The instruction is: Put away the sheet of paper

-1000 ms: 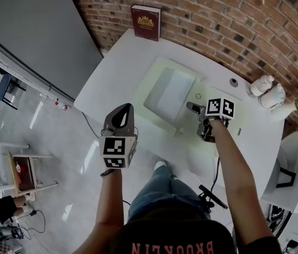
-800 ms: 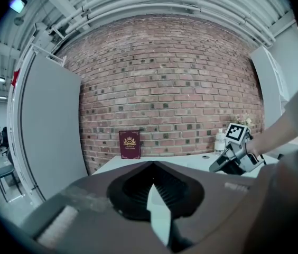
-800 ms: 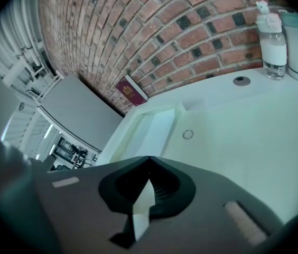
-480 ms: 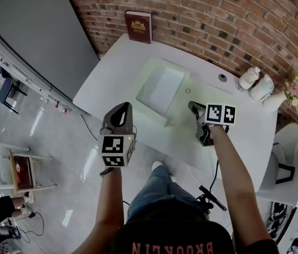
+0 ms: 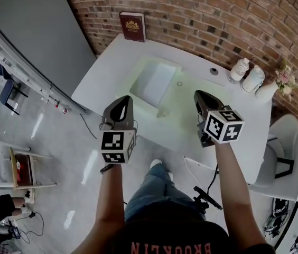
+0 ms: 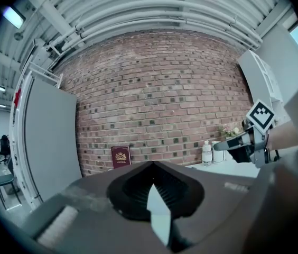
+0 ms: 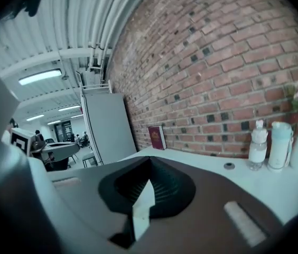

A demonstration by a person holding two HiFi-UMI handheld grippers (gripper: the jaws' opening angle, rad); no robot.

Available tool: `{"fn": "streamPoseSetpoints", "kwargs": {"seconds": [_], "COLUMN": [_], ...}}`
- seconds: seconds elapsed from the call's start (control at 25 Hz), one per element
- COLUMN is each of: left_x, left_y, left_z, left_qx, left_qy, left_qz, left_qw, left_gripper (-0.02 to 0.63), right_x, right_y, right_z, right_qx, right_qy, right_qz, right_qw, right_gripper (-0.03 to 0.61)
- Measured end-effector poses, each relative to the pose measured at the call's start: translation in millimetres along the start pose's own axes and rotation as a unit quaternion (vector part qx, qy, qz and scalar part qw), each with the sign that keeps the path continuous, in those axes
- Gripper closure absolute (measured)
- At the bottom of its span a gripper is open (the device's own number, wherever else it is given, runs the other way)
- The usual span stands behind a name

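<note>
The white rectangular sheet of paper (image 5: 152,82) lies flat on the white table (image 5: 112,70), in the left half of the tabletop, on the side toward the brick wall (image 5: 202,15). In the head view its long edges run diagonally, from lower left to upper right. Its surface appears smooth and level. The sheet sits within the outline of a larger pale yellow-green rectangular pad (image 5: 180,107), in that pad's far left portion. It cannot be determined whether the paper rests on top of the green material or beneath a translucent layer of it.
</note>
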State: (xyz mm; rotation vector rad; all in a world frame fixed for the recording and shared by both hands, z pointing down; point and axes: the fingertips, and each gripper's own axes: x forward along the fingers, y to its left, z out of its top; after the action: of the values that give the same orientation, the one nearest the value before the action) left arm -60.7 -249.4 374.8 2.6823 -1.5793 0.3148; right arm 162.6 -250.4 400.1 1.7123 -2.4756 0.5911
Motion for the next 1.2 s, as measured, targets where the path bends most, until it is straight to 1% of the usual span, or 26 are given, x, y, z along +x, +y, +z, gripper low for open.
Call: {"fn": "streamPoseSetpoints", "kwargs": {"seconds": [0.08, 0.16, 0.32, 0.44, 0.6, 0.68, 0.88, 1.04, 1.2], "left_x": [-3, -5, -13, -16, -22, -25, -30, -29, -29], "left_y": [-6, -10, -8, 0, 8, 10, 10, 6, 7], "left_z": [5, 15, 37, 51, 72, 81, 97, 100, 104], "left_qx": [0.005, 0.012, 0.015, 0.015, 0.021, 0.024, 0.016, 0.018, 0.016], "left_qy": [-0.005, -0.016, -0.043, -0.060, -0.084, -0.096, -0.120, -0.124, -0.127], "left_qz": [-0.003, -0.007, -0.011, -0.011, -0.015, -0.019, -0.029, -0.043, -0.047], "left_qw": [1.0000, 0.9998, 0.9989, 0.9980, 0.9961, 0.9949, 0.9922, 0.9912, 0.9906], "left_gripper": [0.620, 0.620, 0.620, 0.620, 0.620, 0.620, 0.620, 0.620, 0.620], "right_x": [-20, -39, -71, -89, -104, -108, -114, -120, -120], "right_y": [7, 15, 34, 47, 58, 63, 71, 72, 73], "right_z": [17, 37, 67, 84, 99, 103, 107, 109, 112], "right_qx": [-0.034, -0.075, -0.149, -0.177, -0.198, -0.204, -0.208, -0.205, -0.204], "right_qy": [-0.033, -0.067, -0.124, -0.156, -0.180, -0.186, -0.189, -0.192, -0.192], "right_qz": [-0.015, -0.033, -0.073, -0.097, -0.125, -0.133, -0.138, -0.146, -0.150], "right_qw": [0.999, 0.994, 0.978, 0.967, 0.955, 0.952, 0.950, 0.948, 0.948], "right_gripper": [0.577, 0.577, 0.578, 0.578, 0.578, 0.578, 0.578, 0.578, 0.578]}}
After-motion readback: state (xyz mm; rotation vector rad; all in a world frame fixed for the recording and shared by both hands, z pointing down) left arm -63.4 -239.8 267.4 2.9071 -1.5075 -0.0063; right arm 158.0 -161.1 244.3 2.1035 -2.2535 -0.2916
